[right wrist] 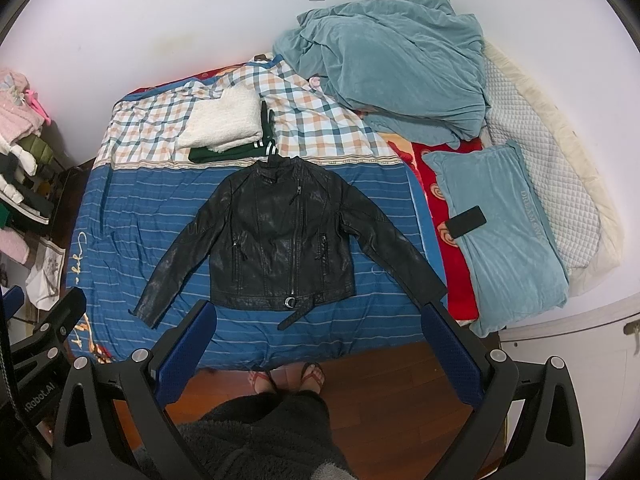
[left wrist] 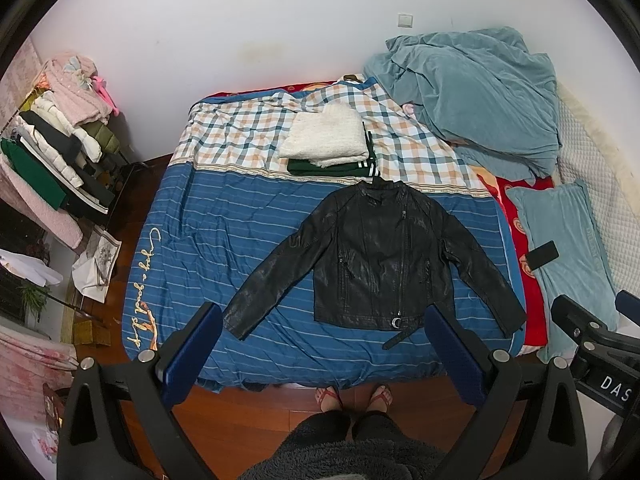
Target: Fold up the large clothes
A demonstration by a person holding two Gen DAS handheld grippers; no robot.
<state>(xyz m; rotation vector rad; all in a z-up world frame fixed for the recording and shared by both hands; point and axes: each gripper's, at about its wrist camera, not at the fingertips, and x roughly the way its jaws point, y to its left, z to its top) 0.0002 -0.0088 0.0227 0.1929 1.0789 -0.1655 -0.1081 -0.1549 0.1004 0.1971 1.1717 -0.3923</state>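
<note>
Black leather jacket point(left wrist: 376, 256) lies flat, front up and zipped, on the blue striped bedspread point(left wrist: 224, 236), sleeves spread out to both sides and its belt buckle at the near hem. Moving from the left, we hold our left gripper point(left wrist: 320, 356) above the bed's near edge with its fingers point(left wrist: 192, 344) spread wide and nothing between them, then our right gripper point(right wrist: 320, 354) with fingers point(right wrist: 448, 344) likewise spread and apart from the jacket. Beyond the collar sits a folded cream sweater point(left wrist: 326, 136) on a green garment point(left wrist: 332, 166), and farthest right a black phone point(right wrist: 466, 221) rests on the teal pillow point(right wrist: 508, 236).
</note>
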